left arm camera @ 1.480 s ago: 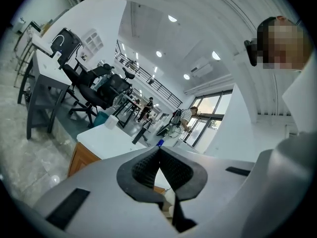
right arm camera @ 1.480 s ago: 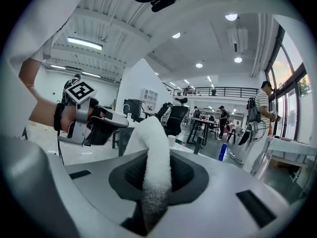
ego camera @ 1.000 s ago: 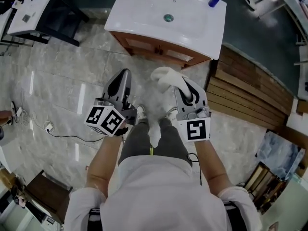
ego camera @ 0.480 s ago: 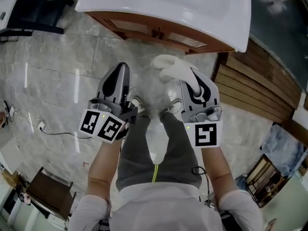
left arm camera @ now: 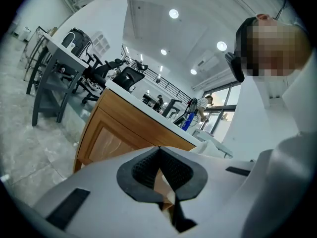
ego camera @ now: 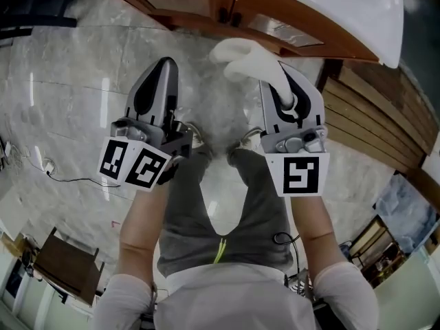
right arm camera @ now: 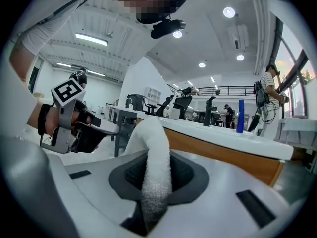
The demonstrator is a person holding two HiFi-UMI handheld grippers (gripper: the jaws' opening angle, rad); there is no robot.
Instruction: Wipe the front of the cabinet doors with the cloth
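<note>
Two tongs: we see both pointed at the cabinet (ego camera: 185, 4) front, just short of it.
right tongs (ego camera: 280, 81): clamped on the cloth (ego camera: 242, 55).
cloth: white, thick, fluffy; a rolled fold bulges past the tips, near the cabinet doors.
left tongs (ego camera: 159, 67): closed together, holding nothing.

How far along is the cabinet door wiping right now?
Done: the cloth is clamped in the right gripper. In hand: it is held up near the cabinet doors, with no contact visible; the left gripper is shut and empty. Left: all the wiping.
</note>
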